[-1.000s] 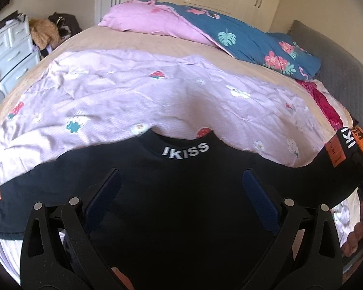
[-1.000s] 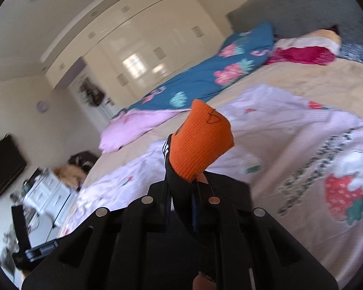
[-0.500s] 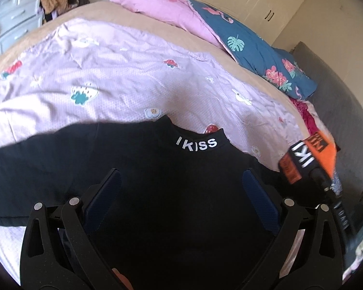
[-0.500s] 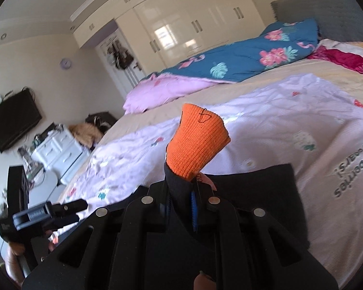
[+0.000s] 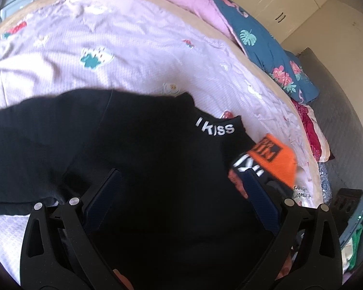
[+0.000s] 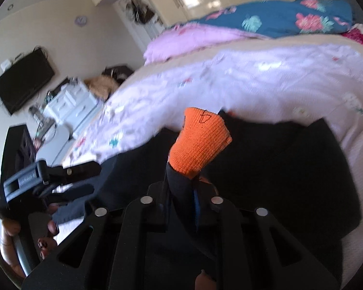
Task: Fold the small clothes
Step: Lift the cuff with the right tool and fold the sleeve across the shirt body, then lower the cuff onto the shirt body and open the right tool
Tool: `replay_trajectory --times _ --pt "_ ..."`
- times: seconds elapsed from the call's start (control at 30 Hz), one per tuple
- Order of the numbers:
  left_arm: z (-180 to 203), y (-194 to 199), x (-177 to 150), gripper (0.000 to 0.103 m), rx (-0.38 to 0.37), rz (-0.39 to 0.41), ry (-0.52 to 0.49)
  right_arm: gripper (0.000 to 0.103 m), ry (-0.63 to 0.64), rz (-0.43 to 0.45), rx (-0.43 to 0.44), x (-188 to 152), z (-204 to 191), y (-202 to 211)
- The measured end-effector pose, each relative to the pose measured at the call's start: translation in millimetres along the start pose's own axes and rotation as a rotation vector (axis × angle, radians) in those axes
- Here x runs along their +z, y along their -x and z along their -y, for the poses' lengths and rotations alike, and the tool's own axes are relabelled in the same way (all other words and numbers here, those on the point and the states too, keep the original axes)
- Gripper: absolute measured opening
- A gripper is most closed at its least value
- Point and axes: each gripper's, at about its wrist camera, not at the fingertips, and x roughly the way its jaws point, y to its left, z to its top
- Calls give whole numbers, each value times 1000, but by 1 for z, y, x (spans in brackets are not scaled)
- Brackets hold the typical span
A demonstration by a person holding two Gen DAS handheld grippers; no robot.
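The black sweater [image 5: 138,159] is spread across the near side of the bed [image 5: 142,55], on top of a lilac printed sheet [image 5: 60,48], collar with the white "I KISS" lettering [image 5: 215,128] pointing toward the pillows. Its long axis right now runs sideways, sleeve to sleeve: one sleeve trails off to the person's left, and the other sleeve, the one with the orange cuff [image 6: 200,142], is lifted and brought in over the body of the garment.

That cuff is what matters. The right gripper [image 6: 181,188] is clamped tight on the black sleeve fabric just below the orange knit, so the cuff sticks up past the fingertips like a little flag. From the left wrist view you can see the same orange cuff [image 5: 275,166] hovering just right of the collar, so the sleeve is folding inward across the chest, roughly along that sideways axis.

The left gripper [image 5: 181,198] has its jaws spread wide and is holding nothing; it hangs low over the middle of the sweater's body, tilted down at the cloth. The right one is obviously the one doing the work, coming in from the person's right.

My guess is the next bit depends on laying that sleeve flat across the torso without dragging the shoulder along, and the left gripper looks well placed to pin the body down if needed.
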Motion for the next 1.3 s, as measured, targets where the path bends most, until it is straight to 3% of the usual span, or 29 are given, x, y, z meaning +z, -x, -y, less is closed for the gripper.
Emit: replay_trajectory --times 0.13,0.23,0.37,0.57,0.63,0.67,0.7,0.73,0.93,1.03,1.3 --pt "-6 -9 -8 93 -7 -38 19 45 -13 -48 85 0 1 1" --pt "-2 -16 -17 82 -20 -66 -3 47 -1 -16 122 8 1 19" --pt "7 -32 -31 67 -62 -136 -22 48 -13 14 76 15 12 35" --pt "18 -57 -48 63 64 -163 -87 48 -38 25 17 18 28 41" --pt "22 -58 -51 33 90 -141 -113 48 -52 37 4 20 34 46" --pt "23 -58 -50 27 75 -136 -118 48 -58 45 -6 21 38 48" --pt "25 -55 -49 10 55 -126 -126 48 -64 50 -13 22 41 50" --pt "29 -50 -47 4 26 -110 -138 48 -67 58 -25 24 46 54" --pt "55 9 -26 4 -40 53 -227 48 -91 147 -124 34 76 86" --pt "57 42 -16 4 -22 121 -254 48 -118 174 -156 35 90 97" --pt "25 34 -17 4 30 73 -230 48 -80 117 -194 32 83 80"
